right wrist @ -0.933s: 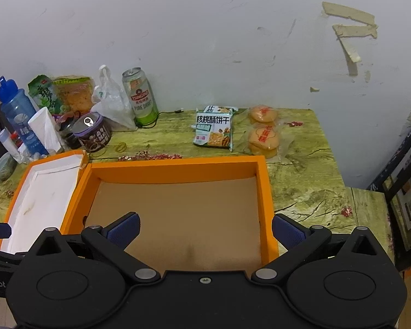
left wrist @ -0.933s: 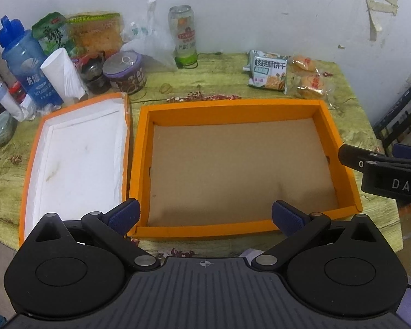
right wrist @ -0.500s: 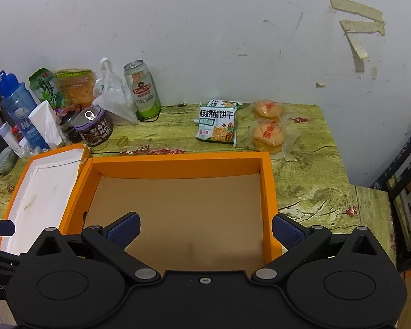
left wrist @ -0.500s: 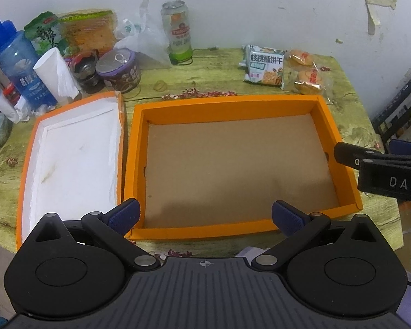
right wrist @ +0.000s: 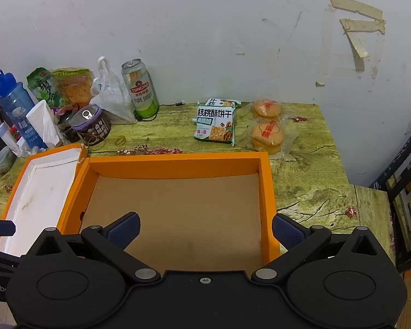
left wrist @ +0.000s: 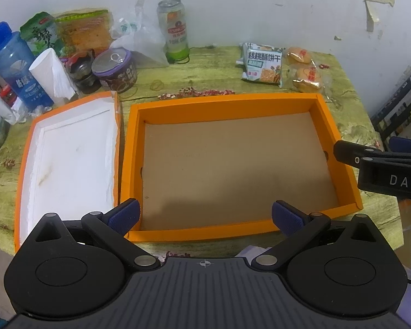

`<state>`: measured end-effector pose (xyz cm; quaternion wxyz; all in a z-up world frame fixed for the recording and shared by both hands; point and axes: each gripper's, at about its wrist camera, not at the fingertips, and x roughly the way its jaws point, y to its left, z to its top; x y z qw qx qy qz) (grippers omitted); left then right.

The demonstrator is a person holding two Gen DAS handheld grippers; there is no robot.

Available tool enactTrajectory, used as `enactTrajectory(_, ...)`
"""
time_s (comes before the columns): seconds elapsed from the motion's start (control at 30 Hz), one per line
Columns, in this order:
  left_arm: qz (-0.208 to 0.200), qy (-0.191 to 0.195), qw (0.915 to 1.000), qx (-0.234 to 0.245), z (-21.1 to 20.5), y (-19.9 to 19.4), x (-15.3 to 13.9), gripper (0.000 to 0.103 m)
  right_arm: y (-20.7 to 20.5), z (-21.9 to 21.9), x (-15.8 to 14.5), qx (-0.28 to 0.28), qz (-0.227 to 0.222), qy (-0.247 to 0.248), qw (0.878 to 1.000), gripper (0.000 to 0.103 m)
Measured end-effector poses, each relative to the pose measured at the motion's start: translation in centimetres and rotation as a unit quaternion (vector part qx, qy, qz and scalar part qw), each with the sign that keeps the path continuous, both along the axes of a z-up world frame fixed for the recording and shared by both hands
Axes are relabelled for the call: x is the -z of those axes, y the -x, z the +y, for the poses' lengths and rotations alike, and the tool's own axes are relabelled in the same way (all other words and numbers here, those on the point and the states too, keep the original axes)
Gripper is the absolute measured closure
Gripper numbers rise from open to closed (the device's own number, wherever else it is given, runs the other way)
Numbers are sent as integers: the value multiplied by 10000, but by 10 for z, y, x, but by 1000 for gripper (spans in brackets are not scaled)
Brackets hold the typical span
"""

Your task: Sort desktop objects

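Note:
An empty orange box sits mid-table, its white-lined lid to the left. Behind it lie a biscuit packet and wrapped cakes. A beer can and a purple tin stand at the back left. My left gripper is open above the box's near wall. My right gripper is open over the box's near right corner; it also shows in the left wrist view.
A blue bottle, rolled tissue, snack bags and a plastic bag crowd the back left. Red scraps and a rubber band lie behind the box. A wall stands behind the table; a shelf stands right.
Both grippers have drawn back and risen slightly, so the table objects sit lower in the views. Both stay open and empty. Nothing on the table moved.

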<state>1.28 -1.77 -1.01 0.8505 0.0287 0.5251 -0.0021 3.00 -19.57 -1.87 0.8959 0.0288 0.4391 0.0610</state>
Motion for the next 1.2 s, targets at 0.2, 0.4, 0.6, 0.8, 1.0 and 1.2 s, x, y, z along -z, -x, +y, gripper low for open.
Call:
enactTrajectory(0.2, 3, -33, 10000, -18, 1, -2, -1, 0, -5, -3, -2, 55, 46, -20, 10000, 0)
enactTrajectory(0.4, -2, -62, 10000, -22, 0, -6, -1, 0, -4, -1, -3, 29, 15, 28, 10000, 0)
enactTrajectory(0.6, 5, -66, 10000, 20, 2, -6, -1, 0, -1, 0, -1, 36, 32, 10, 10000, 0)
enactTrajectory(0.8, 8, -73, 10000, 47, 0, -5, 0, 0, -9, -3, -3, -34, 56, 11, 10000, 0)
enactTrajectory(1.0, 25, -58, 10000, 12, 3, -4, 1, 0, -16, -4, -1, -21, 94, 3, 10000, 0)
enactTrajectory(1.2, 30, -79, 9999, 57, 3, -3, 2, 0, -7, 0, 0, 20, 82, -5, 10000, 0)
